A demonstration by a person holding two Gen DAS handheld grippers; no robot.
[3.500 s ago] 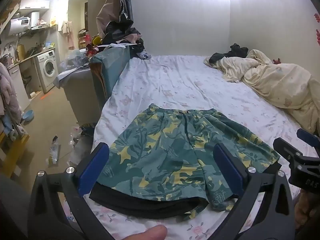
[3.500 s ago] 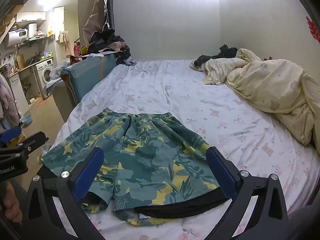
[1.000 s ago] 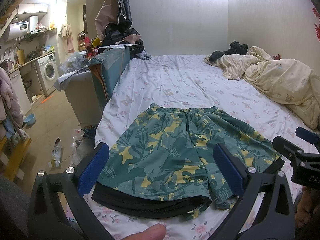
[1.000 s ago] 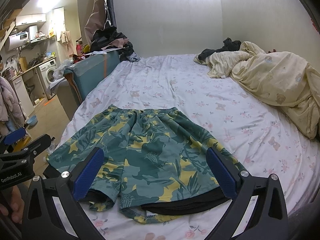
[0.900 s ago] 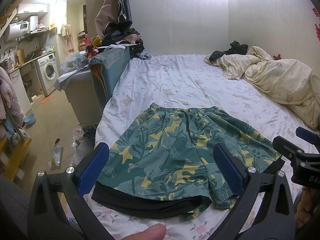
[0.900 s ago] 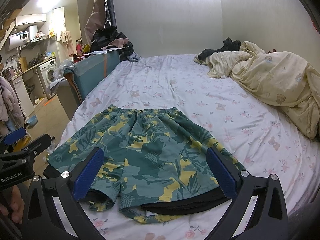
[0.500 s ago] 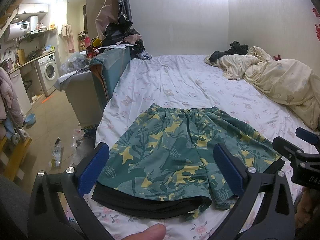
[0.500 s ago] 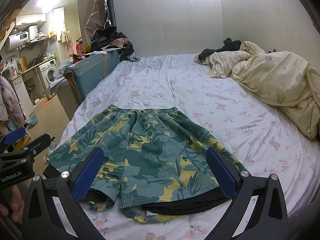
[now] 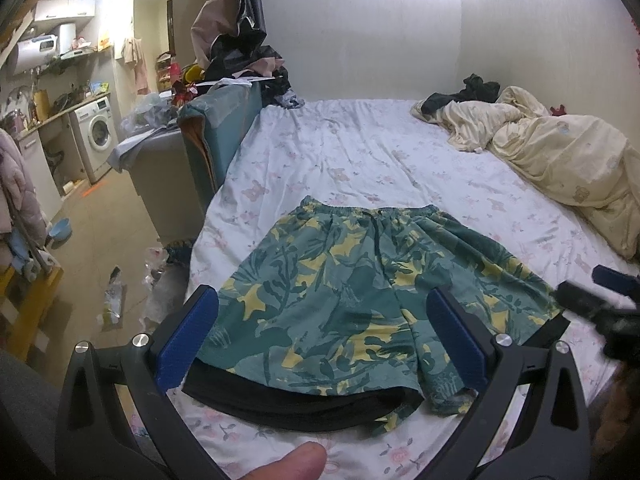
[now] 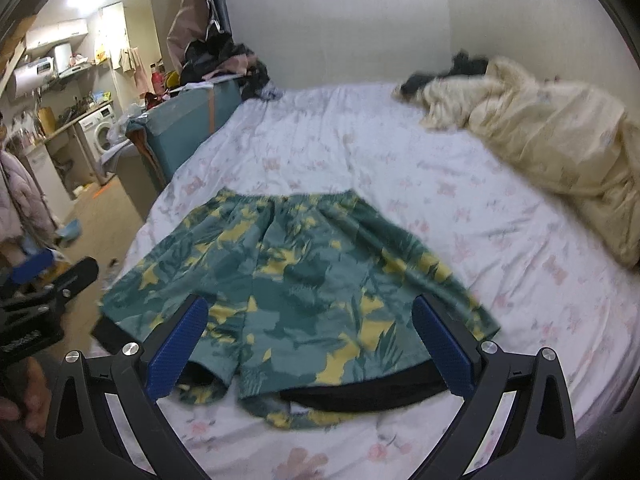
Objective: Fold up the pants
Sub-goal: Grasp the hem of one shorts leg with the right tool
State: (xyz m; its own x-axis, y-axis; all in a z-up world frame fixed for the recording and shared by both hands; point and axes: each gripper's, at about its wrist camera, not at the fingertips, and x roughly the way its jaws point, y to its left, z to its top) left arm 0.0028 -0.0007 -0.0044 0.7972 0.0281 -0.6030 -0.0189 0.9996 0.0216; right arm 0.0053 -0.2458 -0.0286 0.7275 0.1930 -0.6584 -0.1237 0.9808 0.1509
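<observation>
Green and yellow leaf-print shorts (image 9: 360, 292) lie flat on the bed, waistband at the far side, both leg hems with black lining nearest me. They also show in the right wrist view (image 10: 296, 284). My left gripper (image 9: 322, 340) is open and empty, held above the near left leg hem. My right gripper (image 10: 308, 344) is open and empty, held above the near right leg hem. Each gripper shows at the edge of the other's view.
The bed has a white floral sheet (image 9: 360, 160). A cream duvet (image 9: 560, 168) is heaped at the right with dark clothes behind it. A teal box (image 9: 216, 128) piled with clothes stands by the bed's left edge. Littered floor and a washing machine (image 9: 96, 136) lie left.
The right gripper has moved in toward the shorts and its view is now blurred. The left gripper has barely moved. The shorts lie as before.
</observation>
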